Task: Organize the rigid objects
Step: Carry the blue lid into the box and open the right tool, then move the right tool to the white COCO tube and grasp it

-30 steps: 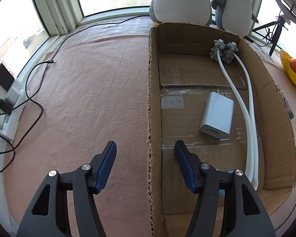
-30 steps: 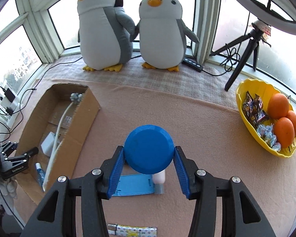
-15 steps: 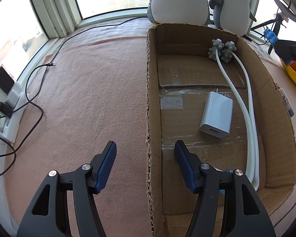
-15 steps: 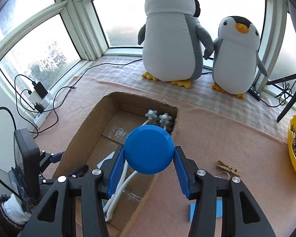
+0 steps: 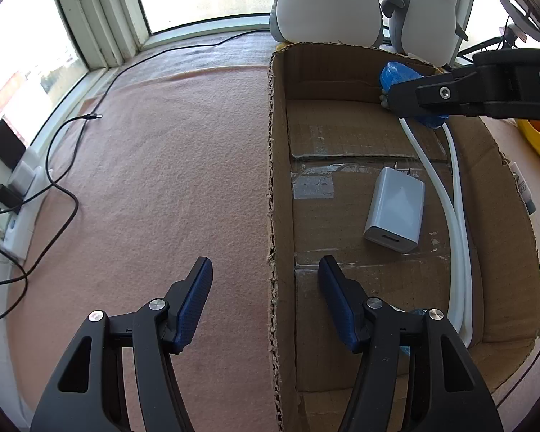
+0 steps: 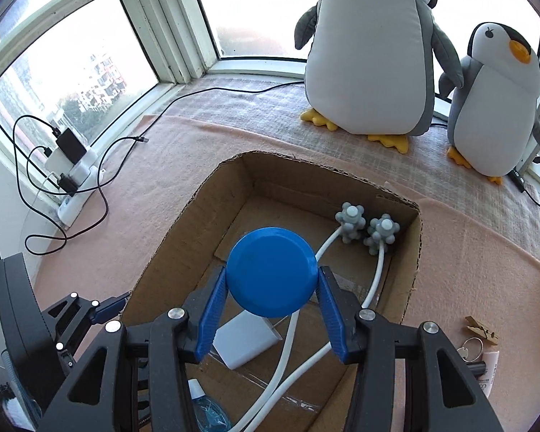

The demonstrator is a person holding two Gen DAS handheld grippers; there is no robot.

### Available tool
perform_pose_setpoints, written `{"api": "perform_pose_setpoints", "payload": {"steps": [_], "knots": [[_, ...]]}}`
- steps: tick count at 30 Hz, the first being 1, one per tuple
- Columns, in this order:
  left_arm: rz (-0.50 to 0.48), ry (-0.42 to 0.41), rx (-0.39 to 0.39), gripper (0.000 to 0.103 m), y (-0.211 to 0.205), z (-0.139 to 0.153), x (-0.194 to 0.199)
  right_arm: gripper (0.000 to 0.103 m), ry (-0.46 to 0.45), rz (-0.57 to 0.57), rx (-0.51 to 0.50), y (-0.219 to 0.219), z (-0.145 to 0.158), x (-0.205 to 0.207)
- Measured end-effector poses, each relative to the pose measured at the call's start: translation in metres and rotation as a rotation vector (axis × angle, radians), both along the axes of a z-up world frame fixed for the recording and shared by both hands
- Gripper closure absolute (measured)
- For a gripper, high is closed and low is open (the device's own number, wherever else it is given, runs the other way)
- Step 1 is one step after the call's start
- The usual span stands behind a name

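The blue round container (image 6: 270, 271) is clamped between my right gripper's (image 6: 271, 277) two blue pads, one on each side of its rim. It hangs in the air over the far half of the cardboard box (image 6: 342, 172), clear of the floor as far as I can judge. My left gripper (image 5: 264, 262) stands with its fingers apart, straddling the box's left wall near the near end. The wall runs between the pads, but neither pad presses on it, so that hand holds nothing.

I take this as the placing step: the container has been brought over the box and is not yet set down. Already inside are a white charger (image 5: 394, 212) in the middle of the floor and a massager (image 6: 363, 225), its grey knobbed heads in the far right corner and its white stalks running along the right wall. A small bottle (image 6: 208, 406) lies at the near end.

Next I should lower into the bare patch of floor towards the far left corner, keeping off the charger and the stalks. I should spread my right fingers only once the base sits flat, then lift straight out without catching the wall.
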State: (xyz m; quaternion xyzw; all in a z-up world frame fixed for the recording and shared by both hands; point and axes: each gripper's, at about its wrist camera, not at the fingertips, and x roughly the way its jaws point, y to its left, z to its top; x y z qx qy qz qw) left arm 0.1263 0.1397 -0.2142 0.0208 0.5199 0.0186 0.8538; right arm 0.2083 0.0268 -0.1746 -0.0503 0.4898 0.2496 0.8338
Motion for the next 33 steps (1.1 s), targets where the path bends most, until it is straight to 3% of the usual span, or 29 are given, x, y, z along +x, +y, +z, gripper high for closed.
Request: {"api": "perform_pose_setpoints", "payload": {"steps": [10,14,18,33], "knots": [[0.0,0.0,0.002,0.042,0.0,0.0,0.0,0.056,0.018,-0.001,-0.015,0.002,-0.008,0.003],[0.001,0.0,0.001,0.042,0.0,0.0,0.0,0.049,0.013,0.0,-0.021,0.003,-0.006,0.002],[0.001,0.0,0.001,0.042,0.001,0.0,0.0,0.049,0.005,-0.007,-0.018,0.002,-0.004,0.001],[-0.003,0.002,0.002,0.042,0.001,0.001,-0.001,0.049,-0.013,-0.073,0.047,-0.046,0.03,-0.022]]}}
